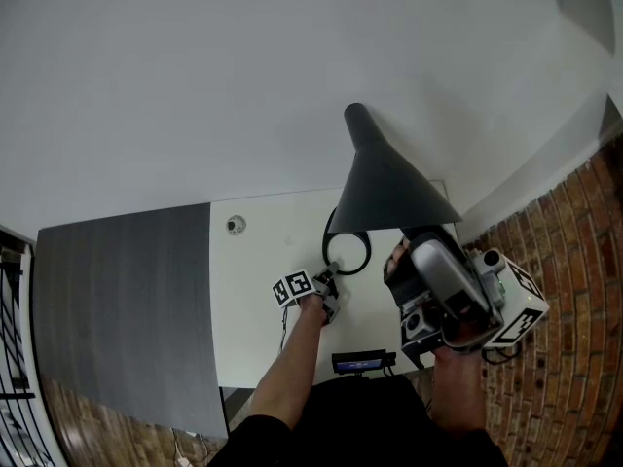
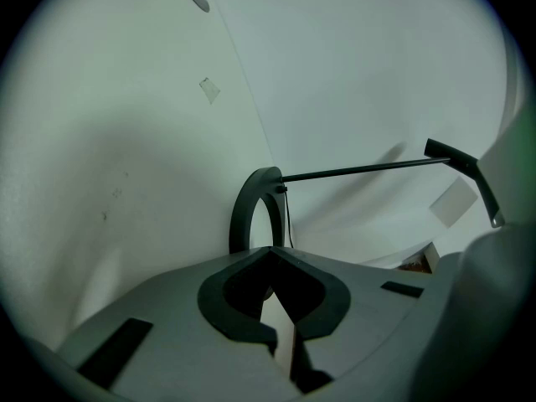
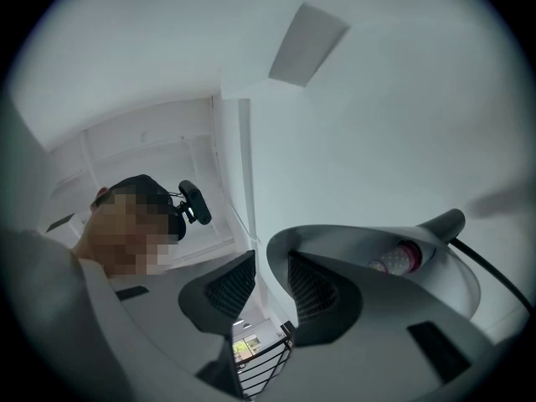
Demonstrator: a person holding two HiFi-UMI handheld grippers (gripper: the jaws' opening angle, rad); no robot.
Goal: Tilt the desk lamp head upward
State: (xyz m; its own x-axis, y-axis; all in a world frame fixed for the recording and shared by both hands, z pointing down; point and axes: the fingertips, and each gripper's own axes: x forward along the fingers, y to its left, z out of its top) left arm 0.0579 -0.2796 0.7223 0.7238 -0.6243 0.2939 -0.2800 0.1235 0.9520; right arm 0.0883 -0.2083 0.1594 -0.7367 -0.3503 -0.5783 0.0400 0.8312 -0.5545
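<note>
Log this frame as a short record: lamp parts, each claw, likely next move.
lamp shade: dark cone, bulb inside
ring base: lies on the white desk
left claw: jaws together, tips right at the ring base
right claw: jaws apart, straddling the lamp shade's rim
likely next: right claw closes on the rim and lifts
</note>
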